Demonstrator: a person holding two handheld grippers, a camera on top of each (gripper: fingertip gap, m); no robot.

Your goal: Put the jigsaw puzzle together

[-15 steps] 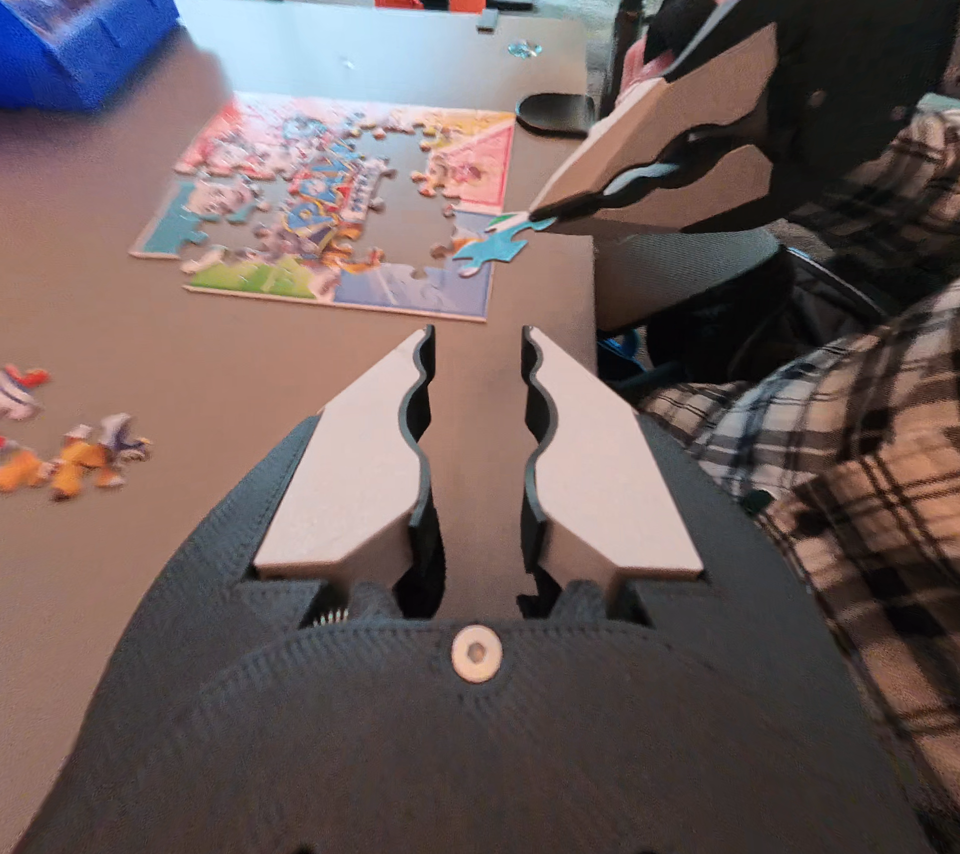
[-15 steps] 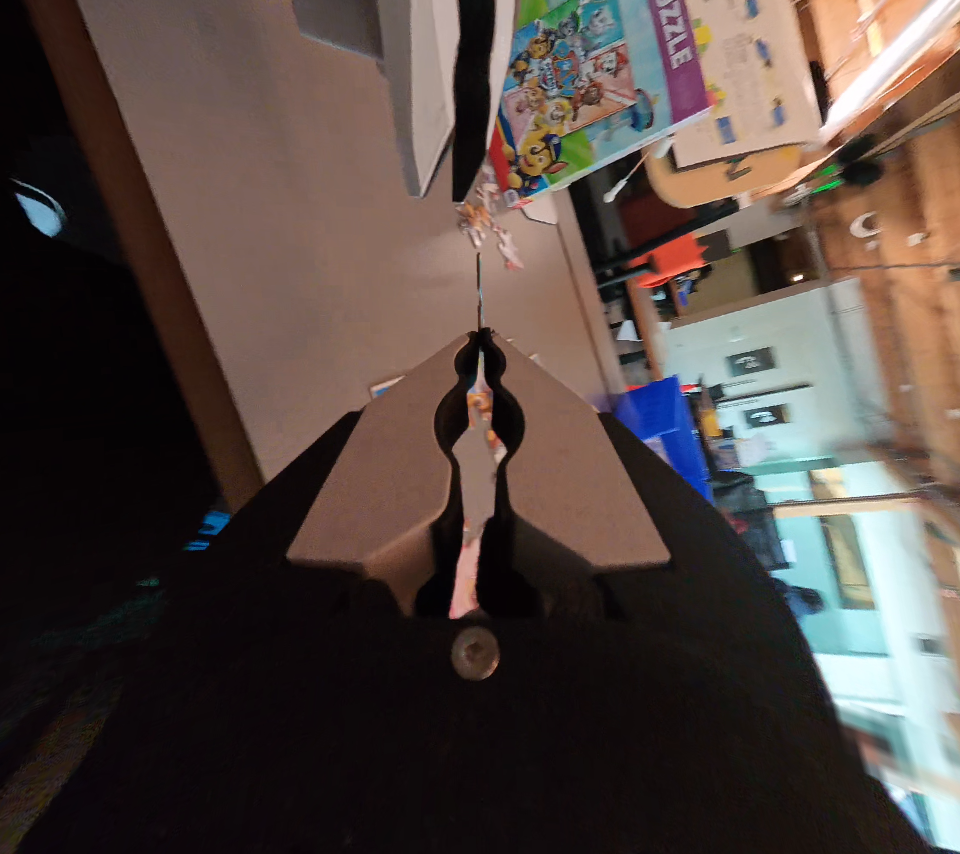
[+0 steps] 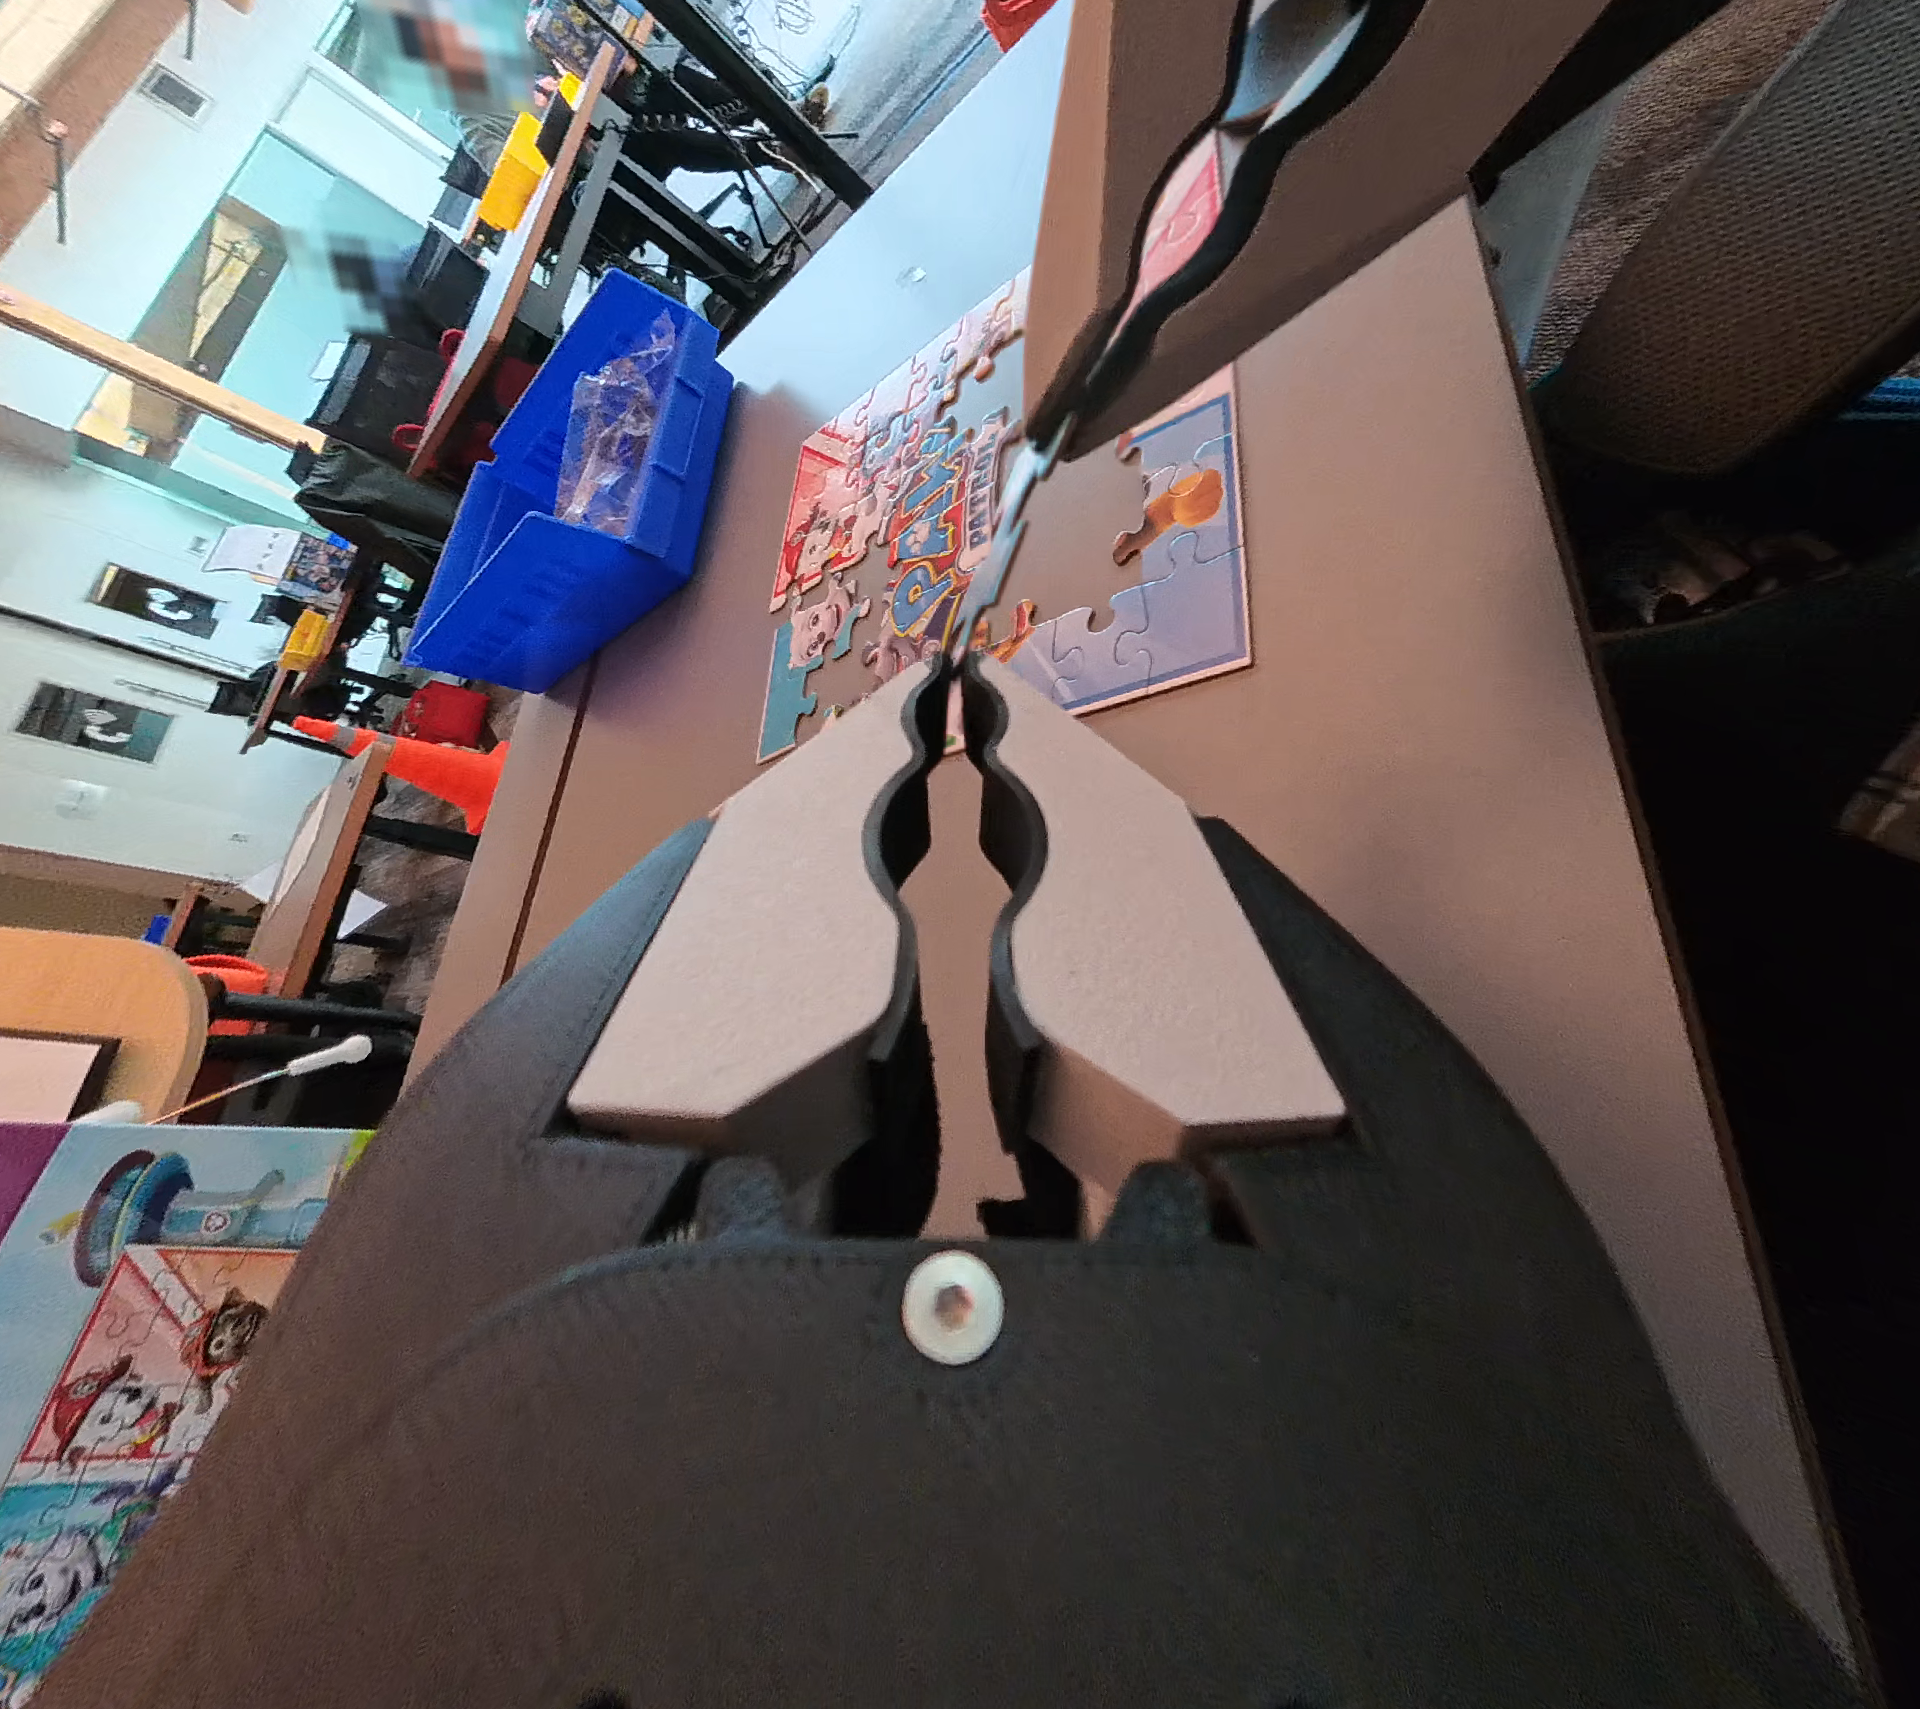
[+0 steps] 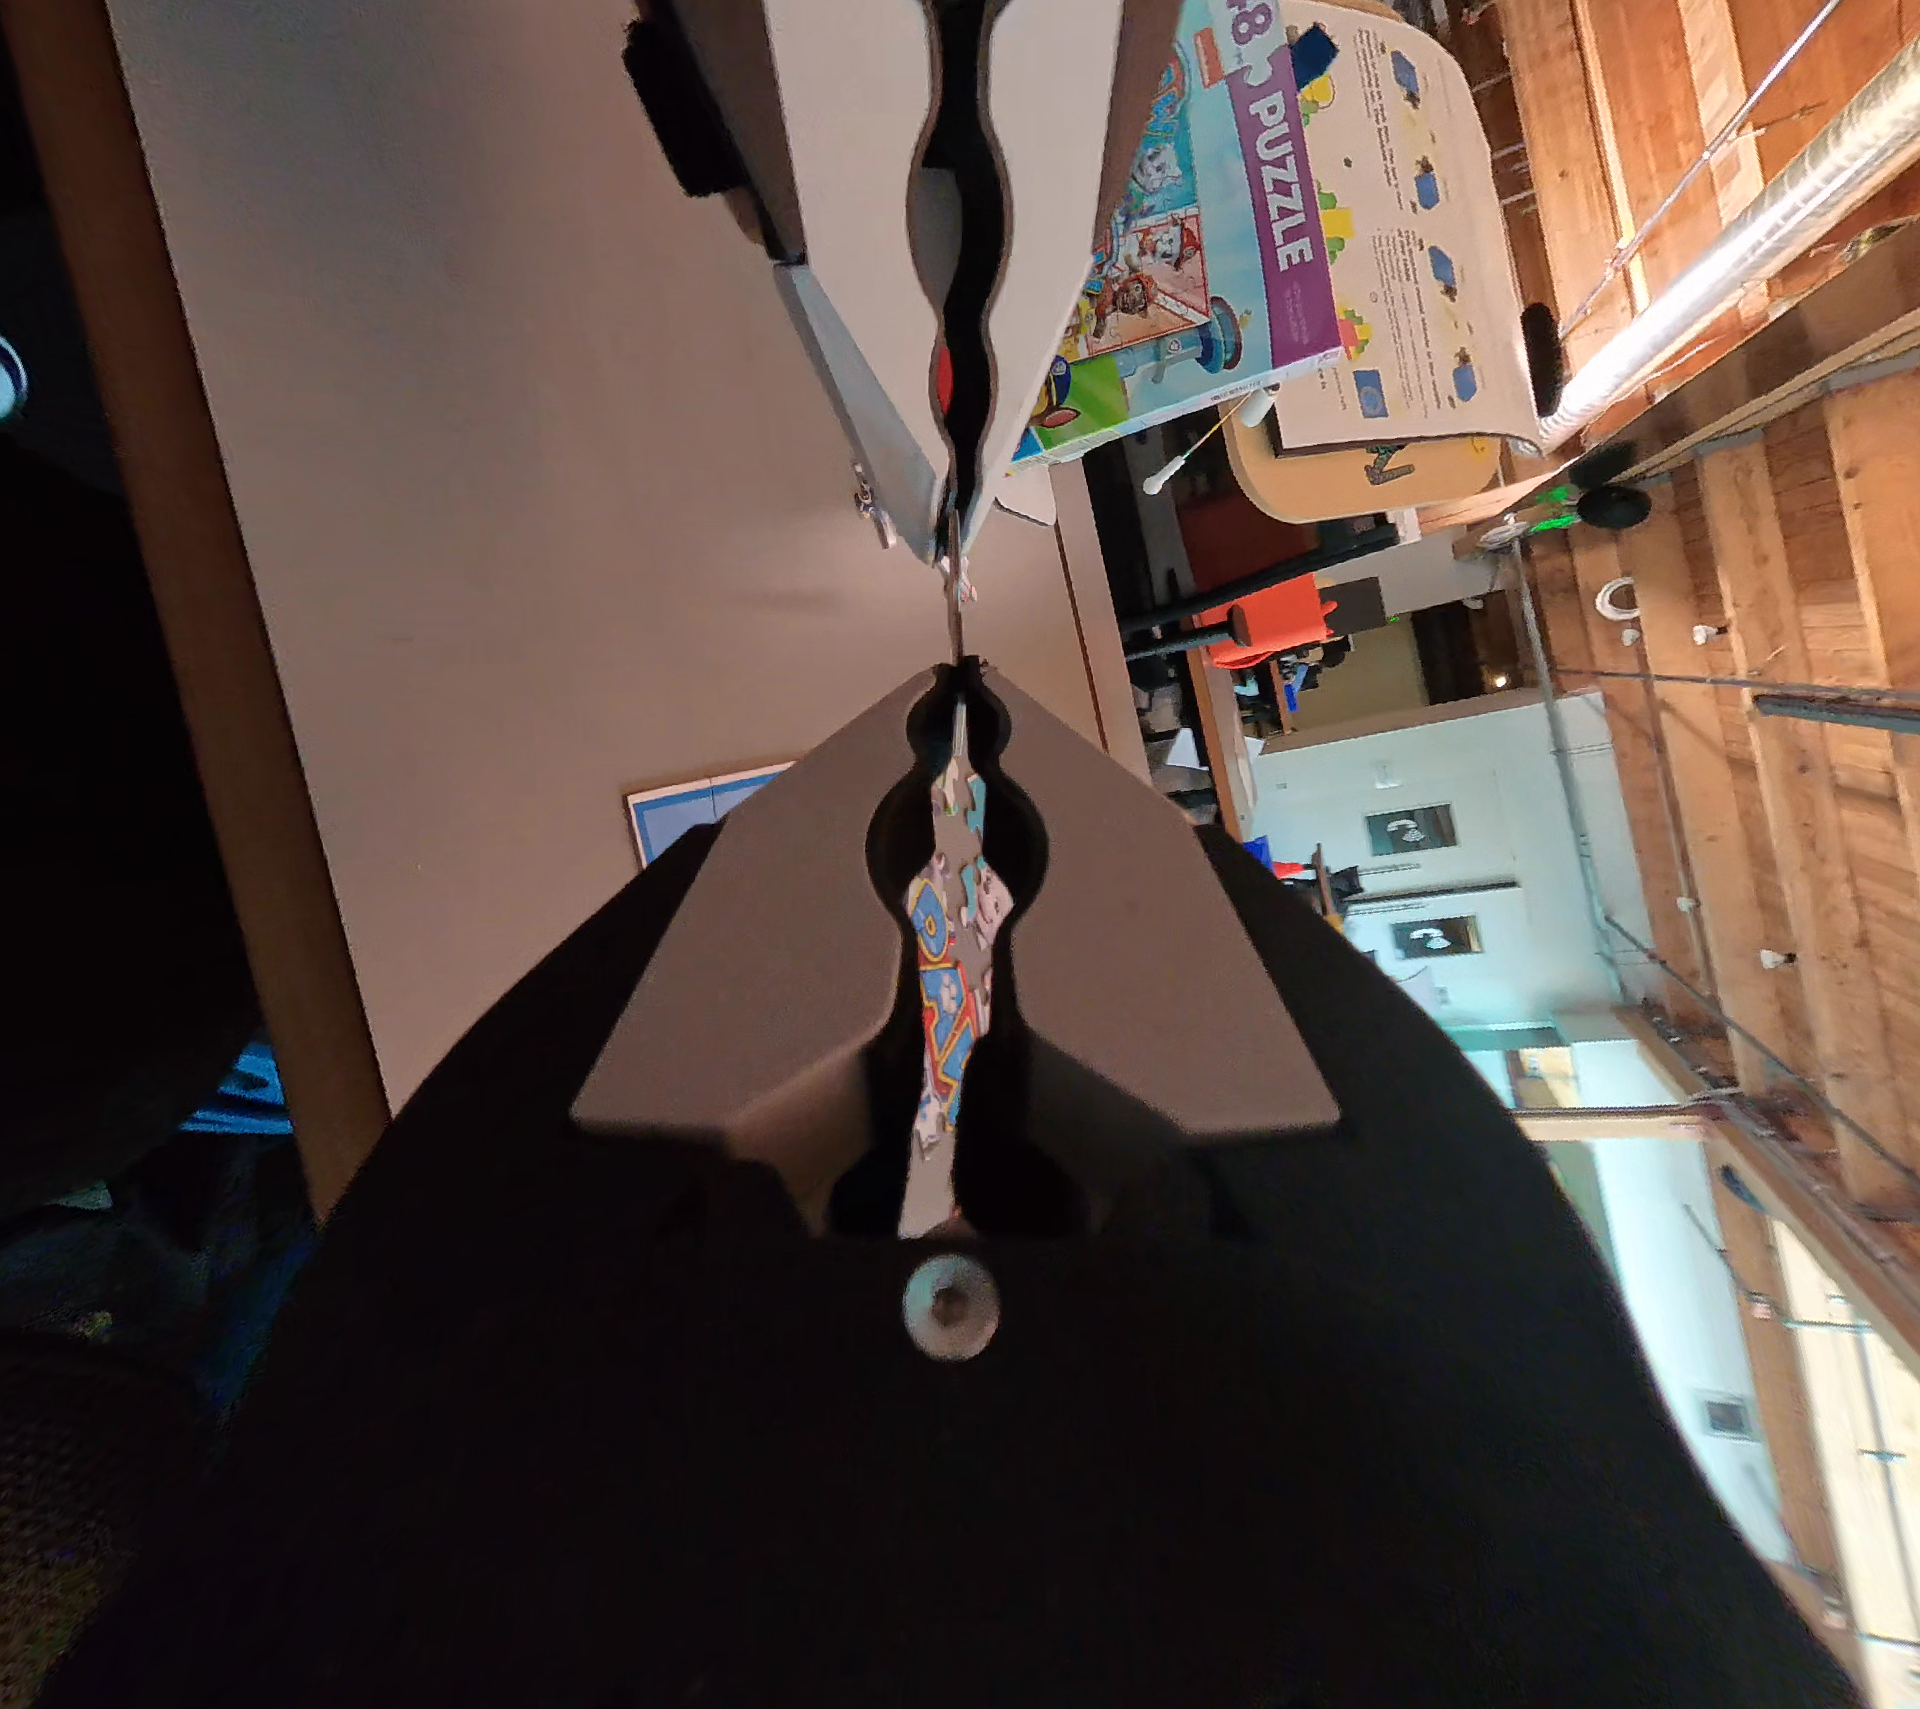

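Nearest in the left wrist view, the left gripper point(image 3: 957, 672) has its grey wavy-edged fingers pinched onto the near end of a thin flat cardboard jigsaw piece point(image 3: 1000, 539), seen edge-on and held in the air above the brown tabletop point(image 3: 1382, 828). Just beyond, toward twelve o'clock, the right gripper point(image 3: 1044, 435) nips the far end of the same piece, so both tools clamp one piece between them. I judge it feather-light, stiff only along its flat face, easy to bend or crease, and best held on the flat body, not on a tab. Farther off lies the partly assembled colourful cartoon jigsaw puzzle point(image 3: 1164, 610), with gaps remaining. At ten o'clock sits a blue plastic bin point(image 3: 520, 579).
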